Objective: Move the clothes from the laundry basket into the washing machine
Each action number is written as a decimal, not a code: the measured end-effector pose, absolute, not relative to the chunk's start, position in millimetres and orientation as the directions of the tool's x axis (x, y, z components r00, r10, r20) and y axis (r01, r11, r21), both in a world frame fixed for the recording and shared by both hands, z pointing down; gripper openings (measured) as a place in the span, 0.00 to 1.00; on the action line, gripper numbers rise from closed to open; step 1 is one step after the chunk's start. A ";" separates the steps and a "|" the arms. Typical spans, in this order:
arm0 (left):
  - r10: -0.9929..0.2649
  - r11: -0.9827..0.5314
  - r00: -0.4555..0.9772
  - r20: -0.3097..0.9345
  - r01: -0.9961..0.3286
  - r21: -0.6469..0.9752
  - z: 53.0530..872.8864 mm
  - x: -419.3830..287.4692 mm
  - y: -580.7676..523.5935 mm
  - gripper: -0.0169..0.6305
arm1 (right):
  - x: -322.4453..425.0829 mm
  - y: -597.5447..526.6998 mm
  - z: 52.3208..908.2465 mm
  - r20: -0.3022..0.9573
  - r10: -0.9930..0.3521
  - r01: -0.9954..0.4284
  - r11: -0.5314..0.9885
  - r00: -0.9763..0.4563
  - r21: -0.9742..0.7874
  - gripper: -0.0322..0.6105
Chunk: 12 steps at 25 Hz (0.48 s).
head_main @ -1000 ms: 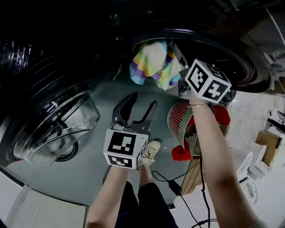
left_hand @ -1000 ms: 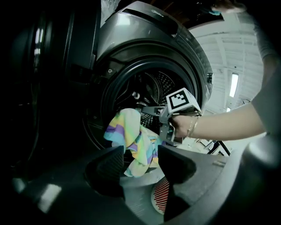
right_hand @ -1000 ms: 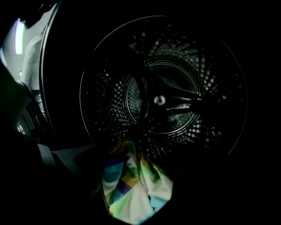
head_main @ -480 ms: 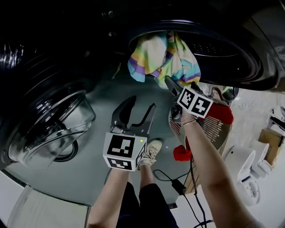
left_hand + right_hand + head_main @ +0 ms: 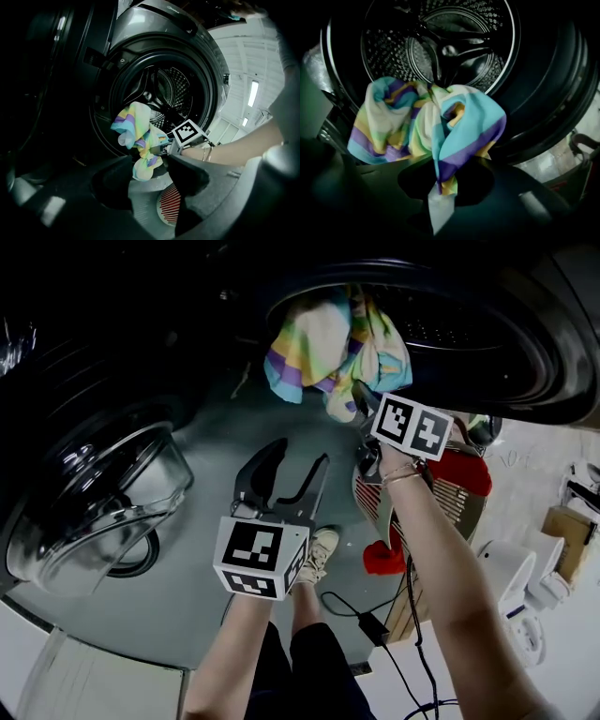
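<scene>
Step in hand, as I read it: getting the striped cloth (image 5: 333, 348) fully into the washing machine (image 5: 497, 343). It is draped over the lower lip of the door opening, part inside the drum (image 5: 440, 42), with a good part hanging out over the front.

Right claw (image 5: 361, 401) has just been closing and is now nearly together, with the cloth's hanging tail between the jaws; it looks pinched on a narrow fold. Left claw (image 5: 291, 465) is spread wide with nothing in it, held low in front of the machine and well apart from the cloth.

To do it well:
- the grip is on a thin tail, so lift it first to clear the lip; dragging it could snag on the door seal
- carry the tail up and deep past the rim before letting go; released at the lip, the cloth will likely slide back out
- keep the left claw clear of the opening; the open door (image 5: 103, 502) sits to its left, so there is room

Hard to read:
- the pad contact is in deep shadow in the right gripper view; I can't confirm how much fabric is caught
- I can't tell how much of the cloth lies past the lip
- the laundry basket (image 5: 450, 517) is mostly covered by the right arm; something red (image 5: 466, 474) lies on top, and the rest of its contents are unseen
- a red item (image 5: 382, 562) sits low beside the basket; whether it is in it or on the floor I can't tell
</scene>
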State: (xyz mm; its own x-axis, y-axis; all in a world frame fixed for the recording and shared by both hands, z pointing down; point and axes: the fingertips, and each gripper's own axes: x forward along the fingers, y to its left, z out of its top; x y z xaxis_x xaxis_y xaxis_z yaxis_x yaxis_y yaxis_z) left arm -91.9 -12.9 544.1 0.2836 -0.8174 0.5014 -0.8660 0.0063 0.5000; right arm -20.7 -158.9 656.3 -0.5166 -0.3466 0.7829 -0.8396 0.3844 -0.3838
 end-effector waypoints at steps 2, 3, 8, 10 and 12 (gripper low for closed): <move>-0.816 -0.001 0.291 0.499 -0.864 0.503 541.4 -90.8 -12.3 0.38 | -34.0 -154.9 635.1 0.708 -0.353 -0.782 0.402 -0.612 -0.476 0.20; -0.816 -0.004 0.293 0.498 -0.865 0.502 539.9 -90.7 -12.3 0.38 | -40.6 -155.5 623.6 0.667 -0.361 -0.753 0.411 -0.652 -0.514 0.20; -0.819 -0.009 0.297 0.490 -0.862 0.507 533.8 -91.0 -14.2 0.38 | -62.9 -182.7 575.0 0.527 -0.452 -0.694 0.493 -0.720 -0.525 0.19; -0.823 -0.012 0.295 0.485 -0.863 0.505 529.5 -92.5 -17.0 0.38 | -67.8 -199.7 559.4 0.481 -0.501 -0.694 0.496 -0.719 -0.521 0.19; -0.827 -0.012 0.291 0.480 -0.864 0.503 524.8 -94.5 -18.7 0.38 | -73.2 -215.3 544.1 0.434 -0.545 -0.693 0.495 -0.718 -0.524 0.18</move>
